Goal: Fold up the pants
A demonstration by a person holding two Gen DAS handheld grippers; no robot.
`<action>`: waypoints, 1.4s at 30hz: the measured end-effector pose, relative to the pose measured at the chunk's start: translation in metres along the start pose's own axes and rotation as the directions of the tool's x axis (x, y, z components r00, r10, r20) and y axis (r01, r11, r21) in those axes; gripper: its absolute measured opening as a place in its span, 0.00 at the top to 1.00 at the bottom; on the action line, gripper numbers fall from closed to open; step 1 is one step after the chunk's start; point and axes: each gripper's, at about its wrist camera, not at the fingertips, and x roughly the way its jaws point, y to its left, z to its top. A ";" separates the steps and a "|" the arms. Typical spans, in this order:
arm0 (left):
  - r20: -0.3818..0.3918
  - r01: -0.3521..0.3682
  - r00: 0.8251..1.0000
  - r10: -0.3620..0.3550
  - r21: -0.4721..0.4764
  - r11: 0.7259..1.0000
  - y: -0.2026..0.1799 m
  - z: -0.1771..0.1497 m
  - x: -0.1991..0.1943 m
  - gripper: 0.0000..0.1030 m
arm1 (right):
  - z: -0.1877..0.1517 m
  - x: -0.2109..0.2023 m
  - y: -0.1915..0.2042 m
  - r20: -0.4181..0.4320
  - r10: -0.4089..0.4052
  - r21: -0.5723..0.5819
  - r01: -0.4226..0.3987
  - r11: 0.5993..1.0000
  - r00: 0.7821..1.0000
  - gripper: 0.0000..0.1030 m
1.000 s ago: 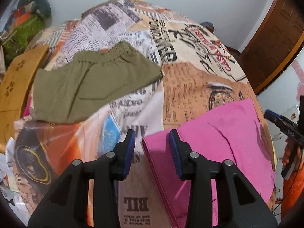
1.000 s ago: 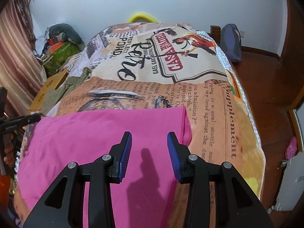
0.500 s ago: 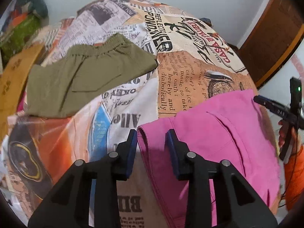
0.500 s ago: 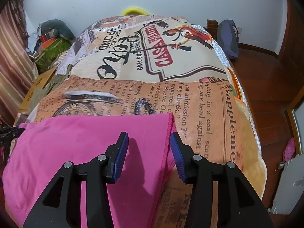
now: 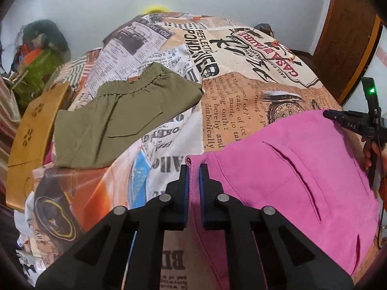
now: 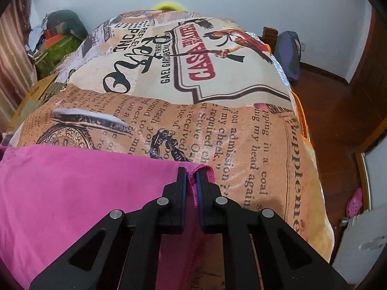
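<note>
Pink pants lie flat on a bed with a newspaper-print cover. In the left wrist view my left gripper is shut on the pants' near left corner, with pink cloth pinched between the blue pads. In the right wrist view the pants fill the lower left, and my right gripper is shut on their right corner edge. The right gripper also shows in the left wrist view at the far edge of the pants.
Folded olive green shorts lie on the bed to the left. A brown cardboard box stands beside the bed on the left. A wooden door and wood floor are at right. Bags are piled by the far wall.
Both grippers moved down onto the pink pants and closed from open onto the two corners of the near edge.
</note>
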 end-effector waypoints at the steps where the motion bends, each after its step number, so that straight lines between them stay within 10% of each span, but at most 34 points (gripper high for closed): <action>1: -0.005 -0.013 1.000 0.013 -0.003 1.000 0.001 -0.002 0.001 0.93 | 0.001 0.001 0.001 -0.002 -0.002 0.000 0.002 1.000 1.000 0.95; 9: -0.033 -0.011 0.999 0.011 -0.001 1.000 0.006 -0.005 -0.003 0.92 | 0.008 0.000 0.013 -0.048 -0.045 -0.033 0.044 0.998 0.998 0.92; 15: 0.046 -0.005 0.999 0.005 0.000 1.000 0.005 0.016 -0.039 0.92 | 0.011 -0.040 0.028 0.011 0.111 0.022 -0.111 0.994 0.994 0.63; 29: -0.061 0.146 0.988 -0.143 0.044 0.988 -0.050 0.028 0.003 0.90 | 0.006 -0.018 0.108 -0.051 0.201 -0.152 -0.206 0.967 0.978 0.63; 42: -0.065 0.132 0.989 -0.130 0.031 0.991 -0.024 -0.001 0.004 0.89 | -0.020 -0.020 0.057 -0.082 0.180 -0.092 -0.187 0.978 0.980 0.53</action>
